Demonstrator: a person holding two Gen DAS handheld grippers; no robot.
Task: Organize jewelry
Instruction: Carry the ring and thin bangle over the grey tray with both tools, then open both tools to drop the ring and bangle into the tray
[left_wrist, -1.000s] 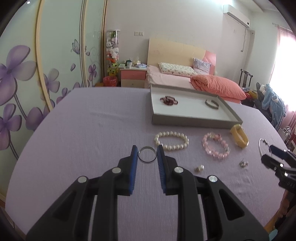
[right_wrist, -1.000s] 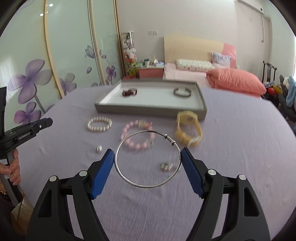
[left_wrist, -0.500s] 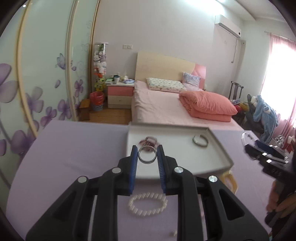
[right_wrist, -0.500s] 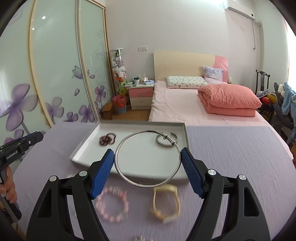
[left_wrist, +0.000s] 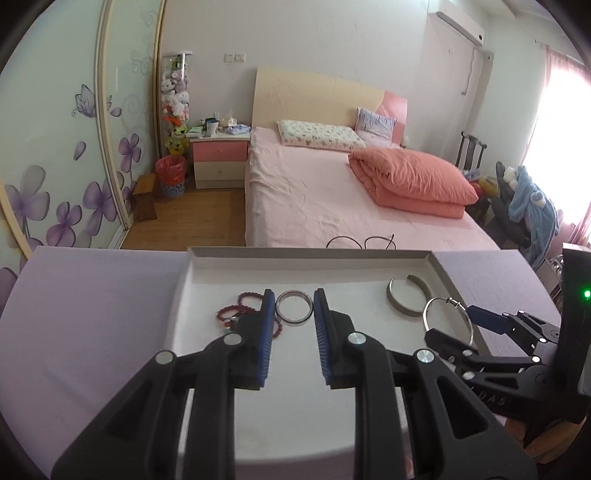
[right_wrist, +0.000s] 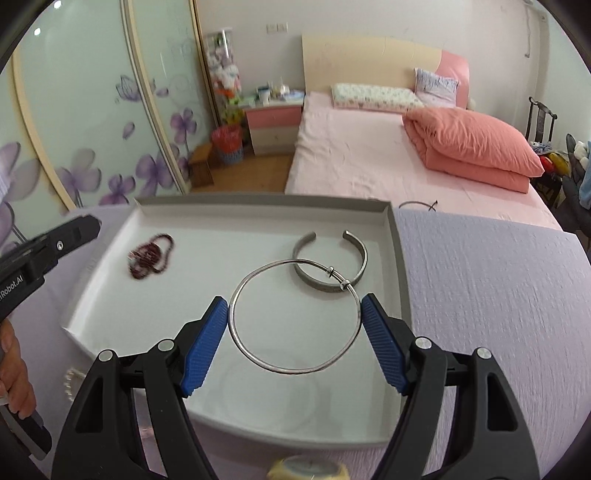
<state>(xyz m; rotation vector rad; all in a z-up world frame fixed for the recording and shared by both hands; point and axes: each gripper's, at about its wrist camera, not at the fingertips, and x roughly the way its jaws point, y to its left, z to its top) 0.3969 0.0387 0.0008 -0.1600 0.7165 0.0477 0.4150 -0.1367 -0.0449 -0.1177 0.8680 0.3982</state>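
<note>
Since a second ago we have carried both pieces off the purple tablecloth and forward, so that both now hang over the grey tray (right_wrist: 400, 258) instead of the loose jewelry. Our left gripper (left_wrist: 294, 309) is clamped on the small steel ring (left_wrist: 294, 313), its blue pads pressing the rim from both sides, and it holds the ring over the tray floor just right of the dark red bead bracelet (left_wrist: 236, 314). Our right gripper (right_wrist: 294, 309) is spread wide but closed onto the thin wire bangle (right_wrist: 294, 316), which it pinches across its full width (a hoop that slender would likely slip from any narrower hold). That bangle hangs above the near right of the tray, its far edge overlapping the open silver cuff (right_wrist: 330, 260) in view, though we cannot tell whether they touch. We judge both pieces are held level and low so they can be set down flat without bouncing. Counting what we see: two pieces lying in the tray, two more in our grips, one yellow watch (right_wrist: 308, 469) just outside the near rim, and a few white pearl beads (right_wrist: 70, 380) at its left corner.
</note>
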